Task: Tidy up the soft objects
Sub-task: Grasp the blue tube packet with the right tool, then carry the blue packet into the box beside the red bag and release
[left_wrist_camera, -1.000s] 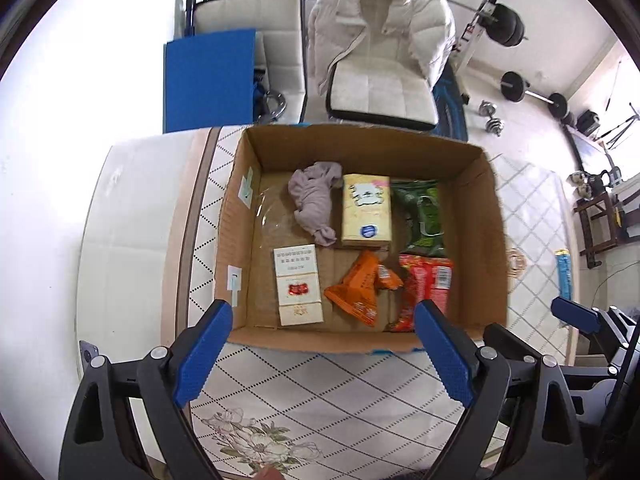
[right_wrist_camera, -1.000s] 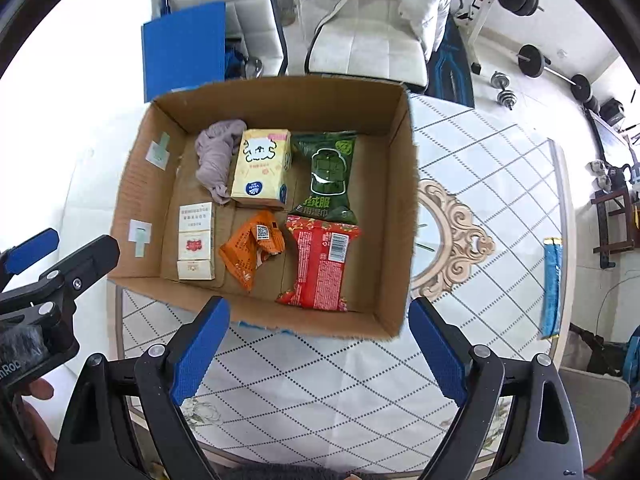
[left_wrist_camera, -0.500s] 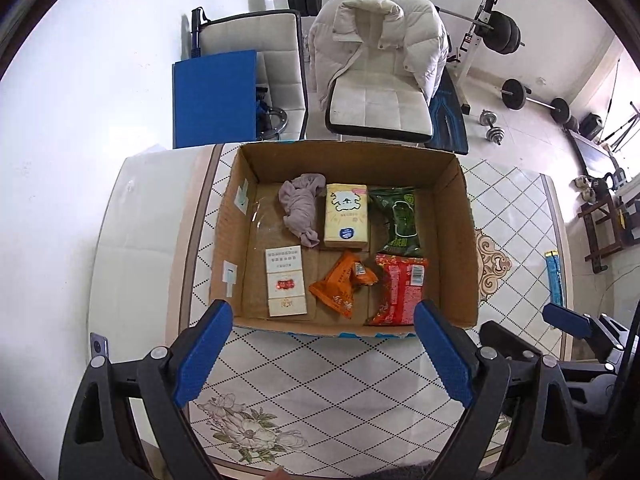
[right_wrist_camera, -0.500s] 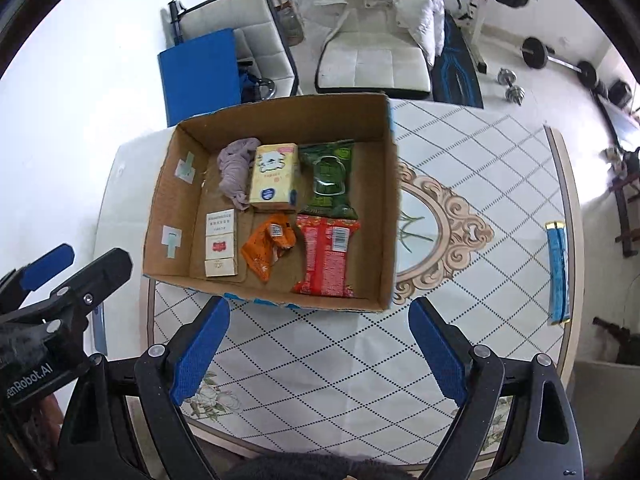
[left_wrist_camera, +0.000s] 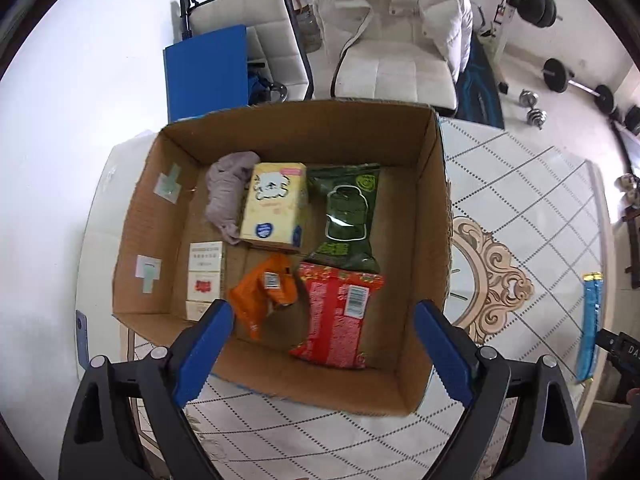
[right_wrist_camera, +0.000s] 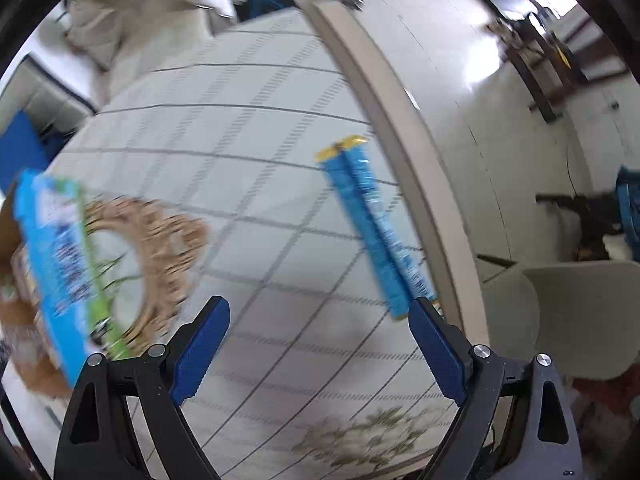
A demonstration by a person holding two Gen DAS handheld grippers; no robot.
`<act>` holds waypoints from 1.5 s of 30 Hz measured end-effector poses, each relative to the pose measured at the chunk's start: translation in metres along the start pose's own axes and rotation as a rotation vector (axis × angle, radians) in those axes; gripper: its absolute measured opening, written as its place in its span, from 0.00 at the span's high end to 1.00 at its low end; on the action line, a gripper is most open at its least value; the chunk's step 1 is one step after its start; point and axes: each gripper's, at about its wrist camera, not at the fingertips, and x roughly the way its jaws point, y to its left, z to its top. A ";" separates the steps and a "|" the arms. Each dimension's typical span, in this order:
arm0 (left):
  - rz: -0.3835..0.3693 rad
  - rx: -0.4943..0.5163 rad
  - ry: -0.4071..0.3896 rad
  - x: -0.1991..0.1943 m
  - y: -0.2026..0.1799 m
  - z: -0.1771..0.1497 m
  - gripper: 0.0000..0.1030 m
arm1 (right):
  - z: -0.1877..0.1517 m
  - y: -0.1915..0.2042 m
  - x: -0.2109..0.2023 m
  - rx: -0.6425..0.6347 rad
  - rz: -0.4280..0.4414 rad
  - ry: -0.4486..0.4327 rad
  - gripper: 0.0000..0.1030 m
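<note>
Beyond the far edge of the tiled table point(left_wrist_camera: 532, 200), a white padded jacket point(left_wrist_camera: 392, 8) drapes a white chair point(left_wrist_camera: 396, 76), with a second white chair point(left_wrist_camera: 256, 20) and a blue board point(left_wrist_camera: 206, 72) to its left and barbell weights point(left_wrist_camera: 560, 76) on the floor at far right.

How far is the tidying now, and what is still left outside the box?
Done: six items lie in the box, among them the cloth and red packet. In hand: nothing; the left claw and right claw are open and empty. Left: the blue packet on the table, ahead of the right claw.
</note>
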 end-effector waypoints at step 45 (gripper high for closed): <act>-0.221 0.000 0.118 0.033 0.153 0.017 0.10 | -0.087 0.299 -0.068 -0.429 0.249 0.024 0.85</act>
